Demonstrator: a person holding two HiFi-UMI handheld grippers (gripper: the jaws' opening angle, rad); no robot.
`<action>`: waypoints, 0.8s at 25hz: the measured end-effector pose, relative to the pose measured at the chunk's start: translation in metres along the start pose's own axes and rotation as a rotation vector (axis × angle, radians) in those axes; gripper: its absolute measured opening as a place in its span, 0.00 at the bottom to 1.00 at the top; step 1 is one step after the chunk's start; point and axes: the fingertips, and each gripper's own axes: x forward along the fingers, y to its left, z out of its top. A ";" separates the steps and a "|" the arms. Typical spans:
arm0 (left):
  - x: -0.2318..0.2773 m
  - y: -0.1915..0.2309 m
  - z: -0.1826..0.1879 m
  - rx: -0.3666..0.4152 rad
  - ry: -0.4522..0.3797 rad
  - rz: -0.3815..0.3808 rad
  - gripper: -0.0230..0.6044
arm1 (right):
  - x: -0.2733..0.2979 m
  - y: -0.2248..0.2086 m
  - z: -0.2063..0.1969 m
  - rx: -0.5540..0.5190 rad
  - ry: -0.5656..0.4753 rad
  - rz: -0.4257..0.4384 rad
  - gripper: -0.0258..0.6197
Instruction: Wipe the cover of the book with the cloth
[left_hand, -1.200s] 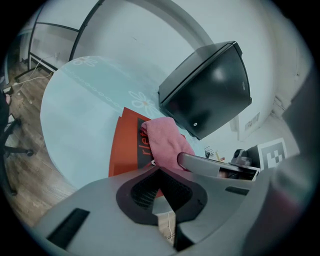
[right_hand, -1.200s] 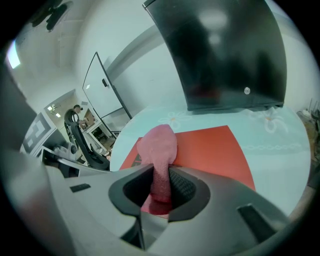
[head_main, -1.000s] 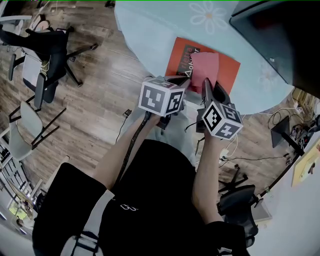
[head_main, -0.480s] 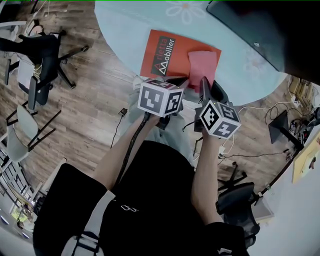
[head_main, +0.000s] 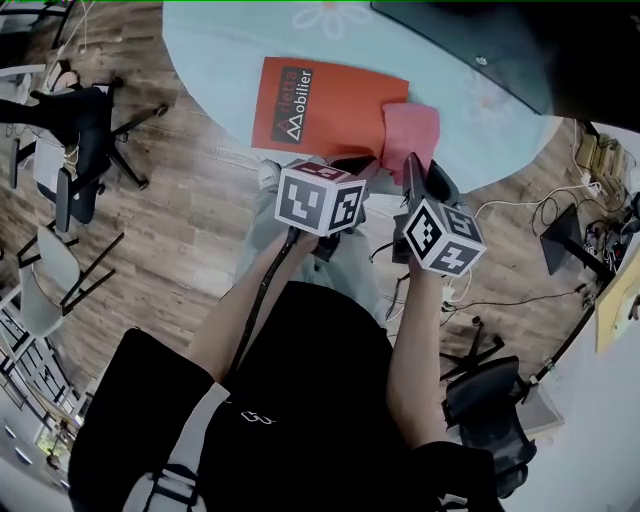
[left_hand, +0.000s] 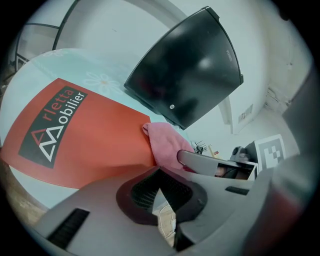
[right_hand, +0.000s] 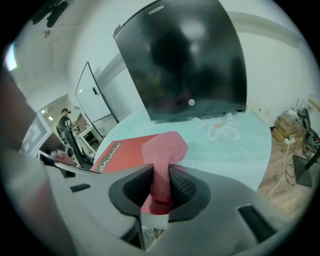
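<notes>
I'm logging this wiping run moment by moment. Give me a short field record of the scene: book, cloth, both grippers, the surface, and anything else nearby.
book: orange-red cover with white lettering, lying closed and flat on the table
cloth: pink, draped over the book's right edge
right gripper: jaws shut on the cloth
left gripper: jaws together, nothing between them
table: round, pale blue, flower print
monitor: black, standing on the table beyond the book
</notes>
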 end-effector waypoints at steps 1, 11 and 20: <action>-0.002 -0.001 0.000 0.003 0.000 -0.006 0.06 | -0.002 0.001 0.002 -0.001 -0.004 -0.003 0.17; -0.061 0.070 0.000 -0.070 -0.038 0.016 0.06 | 0.020 0.112 0.015 -0.066 -0.038 0.084 0.17; -0.155 0.170 0.027 -0.186 -0.181 0.110 0.06 | 0.065 0.242 -0.017 -0.174 0.050 0.216 0.17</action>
